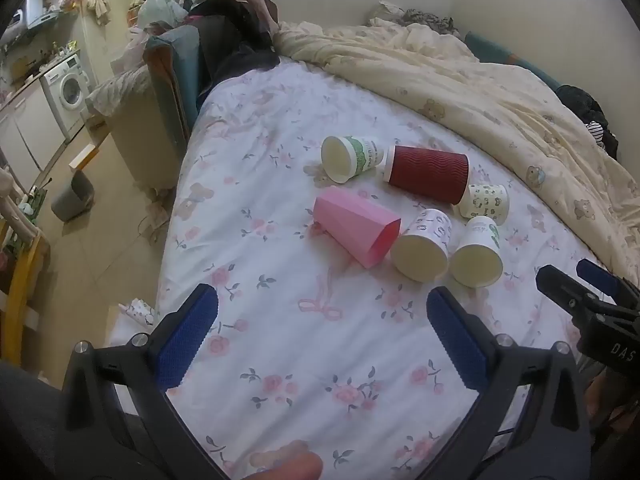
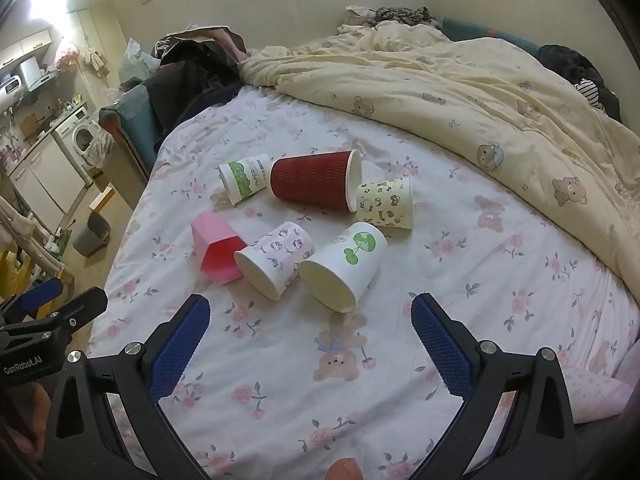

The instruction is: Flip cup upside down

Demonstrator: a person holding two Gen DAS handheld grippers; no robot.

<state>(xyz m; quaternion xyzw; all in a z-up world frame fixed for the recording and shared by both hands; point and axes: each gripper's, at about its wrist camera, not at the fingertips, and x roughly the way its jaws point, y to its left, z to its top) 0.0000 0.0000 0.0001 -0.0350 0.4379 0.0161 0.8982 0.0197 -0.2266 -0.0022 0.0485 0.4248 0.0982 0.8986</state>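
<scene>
- Floral bedsheet fills frame; six cups lie on their sides mid-frame, pink cup leftmost
- Left gripper, right gripper: fingers spread wide, empty, lower frame, short of cups

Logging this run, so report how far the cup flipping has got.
Done: nothing; all six cups lie on their sides on the bed sheet, including the pink plastic cup and red ripple cup. In hand: nothing; left gripper and right gripper open. Left: every flip.
</scene>
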